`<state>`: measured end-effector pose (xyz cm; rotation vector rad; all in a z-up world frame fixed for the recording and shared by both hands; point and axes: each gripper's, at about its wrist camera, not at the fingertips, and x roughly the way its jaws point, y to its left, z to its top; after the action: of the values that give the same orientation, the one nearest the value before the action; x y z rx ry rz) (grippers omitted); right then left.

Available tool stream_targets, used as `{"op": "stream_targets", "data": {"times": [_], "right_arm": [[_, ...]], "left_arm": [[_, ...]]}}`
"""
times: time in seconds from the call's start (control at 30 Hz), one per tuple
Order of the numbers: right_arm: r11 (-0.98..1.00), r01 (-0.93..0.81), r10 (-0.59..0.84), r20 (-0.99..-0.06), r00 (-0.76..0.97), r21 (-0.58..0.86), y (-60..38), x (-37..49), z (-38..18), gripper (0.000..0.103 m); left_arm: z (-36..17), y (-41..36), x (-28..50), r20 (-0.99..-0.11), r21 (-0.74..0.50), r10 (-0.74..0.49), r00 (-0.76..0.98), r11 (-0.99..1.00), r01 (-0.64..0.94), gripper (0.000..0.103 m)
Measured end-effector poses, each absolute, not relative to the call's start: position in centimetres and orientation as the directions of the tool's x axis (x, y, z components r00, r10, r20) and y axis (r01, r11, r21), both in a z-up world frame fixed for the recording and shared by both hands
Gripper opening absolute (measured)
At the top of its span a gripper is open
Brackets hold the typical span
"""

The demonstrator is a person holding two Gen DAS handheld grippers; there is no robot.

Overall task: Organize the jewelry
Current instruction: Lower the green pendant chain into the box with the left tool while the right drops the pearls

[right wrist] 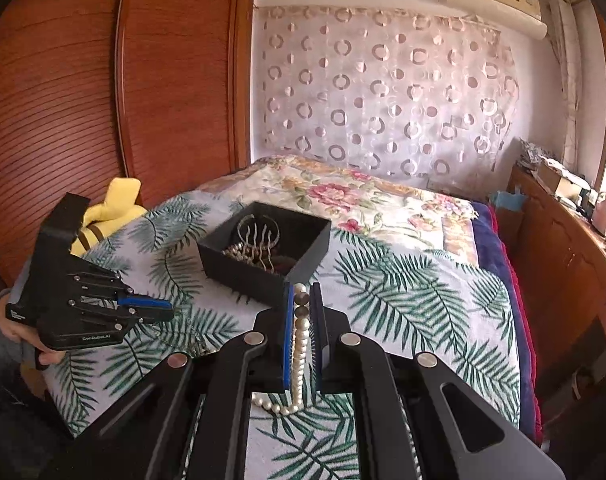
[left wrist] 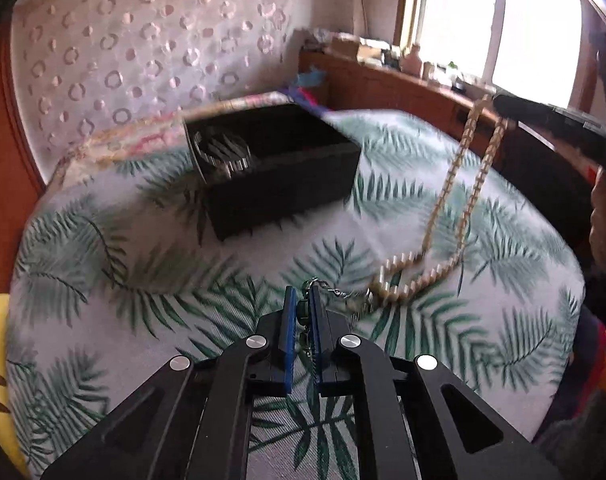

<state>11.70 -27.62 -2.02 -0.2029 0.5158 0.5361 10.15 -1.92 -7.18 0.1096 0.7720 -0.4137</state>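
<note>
Left wrist view, my left gripper (left wrist: pixel 301 300) pinching the pearl necklace's (left wrist: pixel 455 184) clasp end, my right gripper (right wrist: pixel 303 296) clamped on its strand, black box (left wrist: pixel 279 168) at 11 o'clock.

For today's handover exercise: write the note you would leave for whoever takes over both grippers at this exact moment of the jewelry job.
Left gripper: shut on a small chain piece with dark green beads, low over the leaf-print cover.
Right gripper: shut on the pearl necklace, lifted; the strand's lower end trails on the cover near the left gripper.
Black box: open on the bed, ahead of both grippers, already holding a comb-like hair piece and other jewelry.
Done: some pieces boxed, two more gripped.
Left: probably carry both to the box and release; check that the pearls and chain are not tangled.
</note>
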Motion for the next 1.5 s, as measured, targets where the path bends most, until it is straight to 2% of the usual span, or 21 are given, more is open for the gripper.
{"op": "stream_targets", "data": {"times": [0.47, 0.97, 1.2, 1.37, 1.5], "right_arm": [[0.816, -0.576, 0.503, -0.422, 0.755, -0.058, -24.9, 12.8, 4.3, 0.008], [0.825, -0.559, 0.5, -0.351, 0.792, -0.086, -22.7, 17.2, 10.6, 0.008], [0.825, -0.56, 0.498, -0.374, 0.783, -0.072, -21.7, 19.7, 10.7, 0.008], [0.825, -0.554, 0.465, -0.429, 0.775, -0.107, -20.6, 21.0, 9.0, 0.008], [0.82, -0.566, 0.463, -0.486, 0.742, -0.083, -20.4, 21.9, 6.6, 0.009]], "left_arm": [[0.5, -2.5, 11.1, -0.57, 0.015, -0.309, 0.762, 0.923, 0.385, 0.006], [1.5, -2.7, 13.8, -0.559, 0.025, -0.288, 0.778, 0.932, 0.362, 0.006], [1.1, -2.2, 15.3, -0.57, 0.008, -0.279, 0.773, 0.939, 0.345, 0.006], [1.3, -2.2, 16.3, -0.569, 0.003, -0.274, 0.775, 0.942, 0.335, 0.006], [1.6, -2.1, 16.8, -0.563, -0.002, -0.274, 0.78, 0.944, 0.331, 0.006]]}}
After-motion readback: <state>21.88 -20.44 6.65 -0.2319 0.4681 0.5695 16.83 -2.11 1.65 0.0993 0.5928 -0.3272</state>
